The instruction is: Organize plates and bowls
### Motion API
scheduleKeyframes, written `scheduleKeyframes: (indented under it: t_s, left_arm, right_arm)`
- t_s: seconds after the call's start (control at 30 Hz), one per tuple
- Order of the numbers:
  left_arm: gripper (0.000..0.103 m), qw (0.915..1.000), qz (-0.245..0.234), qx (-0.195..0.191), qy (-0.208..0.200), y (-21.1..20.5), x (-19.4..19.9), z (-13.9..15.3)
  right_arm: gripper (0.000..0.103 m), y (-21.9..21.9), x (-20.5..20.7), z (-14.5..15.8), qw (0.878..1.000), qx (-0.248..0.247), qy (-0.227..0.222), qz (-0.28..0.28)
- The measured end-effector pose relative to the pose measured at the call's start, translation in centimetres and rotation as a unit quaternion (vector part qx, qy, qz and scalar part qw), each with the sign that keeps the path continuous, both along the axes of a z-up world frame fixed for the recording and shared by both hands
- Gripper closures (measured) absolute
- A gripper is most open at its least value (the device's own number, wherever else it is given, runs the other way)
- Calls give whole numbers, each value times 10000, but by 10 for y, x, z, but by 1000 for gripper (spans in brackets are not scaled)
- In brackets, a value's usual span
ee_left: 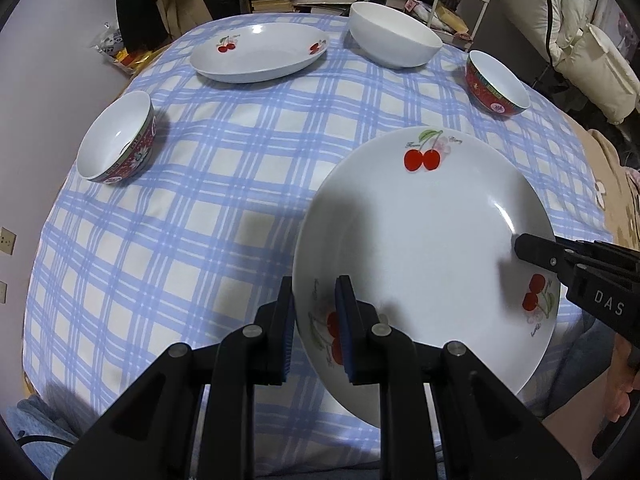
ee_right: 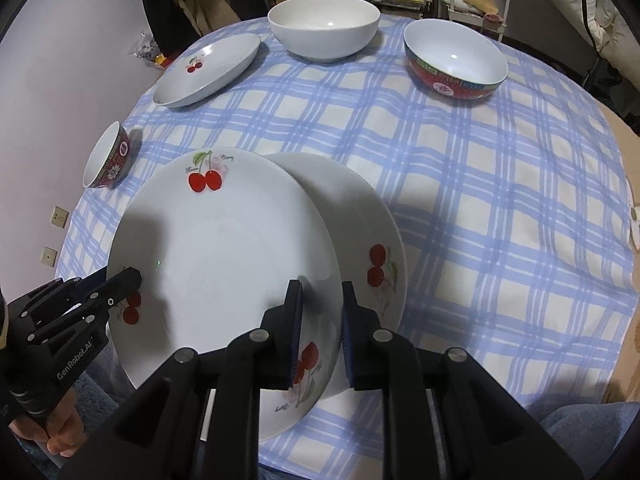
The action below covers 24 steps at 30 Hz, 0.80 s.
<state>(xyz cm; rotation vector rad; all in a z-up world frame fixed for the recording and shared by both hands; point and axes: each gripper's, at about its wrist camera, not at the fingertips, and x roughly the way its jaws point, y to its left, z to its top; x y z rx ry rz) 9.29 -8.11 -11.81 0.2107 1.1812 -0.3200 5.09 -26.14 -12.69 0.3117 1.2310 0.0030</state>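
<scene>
Got my left gripper pinching the near-left rim of the top cherry plate, one pad on each side of the edge. My right gripper is clamped on the opposite rim of that same plate — so I'm holding it from both sides, tilted, over a second cherry plate that sits on the blue checked tablecloth and peeks out to the right. Whether the two plates touch, I can't tell. Further back there's a third cherry plate, a plain white bowl, a large red patterned bowl, and a small red patterned bowl off to the left.
</scene>
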Motion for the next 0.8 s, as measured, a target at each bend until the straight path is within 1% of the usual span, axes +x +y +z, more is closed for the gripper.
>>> scheduleKeyframes:
  t_s: [0.1, 0.17, 0.23, 0.33, 0.57, 0.8]
  left_arm:
    - [84, 10000, -57, 23, -17, -4, -1, 0]
    - [84, 10000, 60, -8, -5, -4, 1, -4]
    - [84, 10000, 15, 79, 49, -6, 1, -9]
    - [84, 9999, 40, 50, 107, -6, 4, -12]
    - [84, 9999, -61, -35, 158, -17, 9, -18]
    - [83, 9996, -115, -27, 274, -24, 16, -28]
  right_arm:
    - [84, -4, -2, 1, 10000, 31, 21, -42]
    - [84, -5, -3, -1, 9999, 70, 116, -24]
    - [84, -5, -1, -7, 9996, 88, 249, -15]
    - [84, -5, -1, -13, 9995, 67, 317, -47]
    - [83, -12, 0, -10, 9993, -125, 226, -260]
    - [82, -14, 5, -17, 9985, -335, 346, -279]
